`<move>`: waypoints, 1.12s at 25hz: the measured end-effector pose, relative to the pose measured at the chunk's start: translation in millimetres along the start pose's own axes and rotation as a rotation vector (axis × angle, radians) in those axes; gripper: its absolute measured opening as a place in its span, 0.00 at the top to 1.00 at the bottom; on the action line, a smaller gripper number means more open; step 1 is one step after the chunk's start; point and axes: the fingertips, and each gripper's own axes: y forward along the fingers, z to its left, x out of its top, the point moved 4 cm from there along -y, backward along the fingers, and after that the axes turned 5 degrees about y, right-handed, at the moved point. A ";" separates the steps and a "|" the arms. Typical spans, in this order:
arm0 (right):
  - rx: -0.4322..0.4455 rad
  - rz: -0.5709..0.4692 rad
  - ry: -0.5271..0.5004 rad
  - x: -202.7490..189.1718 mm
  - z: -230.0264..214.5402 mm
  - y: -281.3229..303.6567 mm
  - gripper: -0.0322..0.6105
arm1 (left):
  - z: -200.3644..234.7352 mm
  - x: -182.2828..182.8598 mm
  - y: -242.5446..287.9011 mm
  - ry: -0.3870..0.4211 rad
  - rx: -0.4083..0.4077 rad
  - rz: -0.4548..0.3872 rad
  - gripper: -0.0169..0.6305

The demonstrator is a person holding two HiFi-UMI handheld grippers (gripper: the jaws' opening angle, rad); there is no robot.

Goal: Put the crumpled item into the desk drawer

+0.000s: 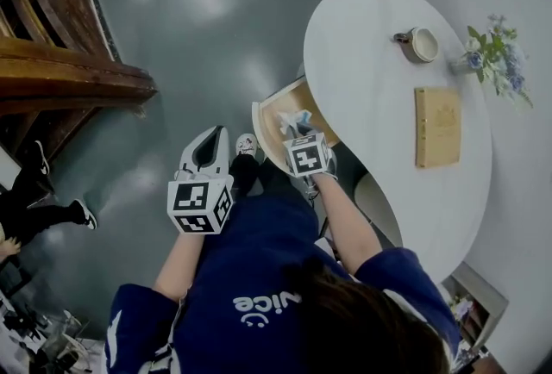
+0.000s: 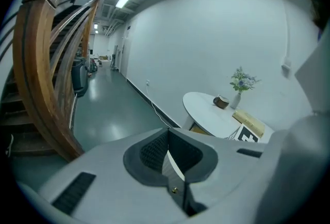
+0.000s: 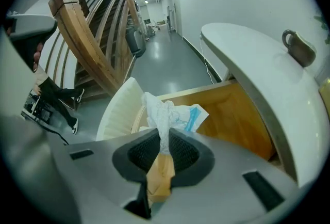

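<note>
Crumpled item, seemingly a wrapper, pinched by right hand-held gripper over half-hidden drawer.

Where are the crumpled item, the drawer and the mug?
crumpled item (image 3: 162,114): right gripper view, its white twisted middle.
drawer (image 3: 234,112): right gripper view, bare wooden inside.
mug (image 1: 423,45): head view, its open top.

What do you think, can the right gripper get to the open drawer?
Probably yes. The right gripper, shut on the crumpled item, hangs just above the open drawer, and nothing seems to lie between them.
</note>
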 end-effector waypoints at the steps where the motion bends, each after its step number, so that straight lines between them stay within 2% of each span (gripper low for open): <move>1: 0.004 0.004 -0.008 1.2 0.8 2.6 0.86 | 2.4 -1.2 -1.7 -0.010 0.013 0.002 0.97; 5: 0.017 0.020 -0.055 2.2 4.7 13.0 0.86 | 9.6 -3.8 -8.4 -0.015 0.066 0.004 0.97; 12: 0.031 0.083 -0.084 -12.2 8.0 38.5 0.85 | 13.4 -12.6 -12.8 -0.040 0.110 0.020 0.97; 28: 0.093 0.181 -0.182 -22.5 -5.6 88.2 0.85 | -3.2 -29.8 -2.1 -0.048 0.163 0.077 0.97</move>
